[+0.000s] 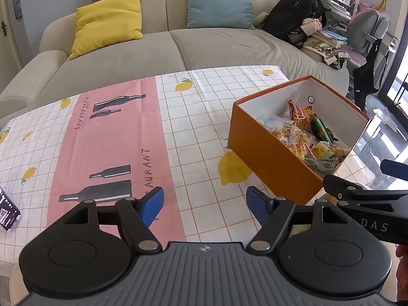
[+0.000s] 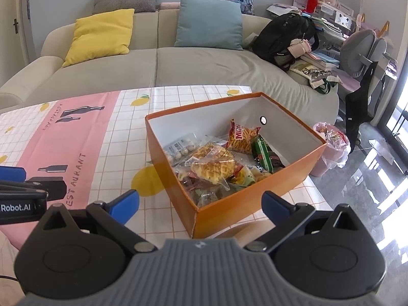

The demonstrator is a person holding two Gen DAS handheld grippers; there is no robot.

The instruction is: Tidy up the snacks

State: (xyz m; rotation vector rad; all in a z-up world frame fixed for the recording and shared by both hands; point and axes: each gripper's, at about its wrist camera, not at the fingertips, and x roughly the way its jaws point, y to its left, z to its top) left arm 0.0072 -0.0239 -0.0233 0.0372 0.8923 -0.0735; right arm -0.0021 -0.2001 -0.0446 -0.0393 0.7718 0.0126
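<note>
Snacks look all packed: orange box holds the lot, and no loose packet shows on the desk cloth in either view. My read is that the task is at or near its end.

Left tool: jaws spread wide, nothing between the blue pads, hovering over bare cloth. Box sits ahead and to its right, apart from the pads.

Right tool: also wide open and empty. Box corner is straight ahead of it, just beyond the pads; can't tell if anything touches.

Inside the box: red-yellow chip bag leaning near the far wall, green pack beside it, clear waffle bag on top nearer the tool, more wrappers underneath.

Dark printed item sits at the far left edge of the left view, partly cut off, so I can't say whether it's a snack.

Next move, as I judge it: check that item; if it is a snack, the left tool takes it, being closer. Otherwise just back both tools off.
</note>
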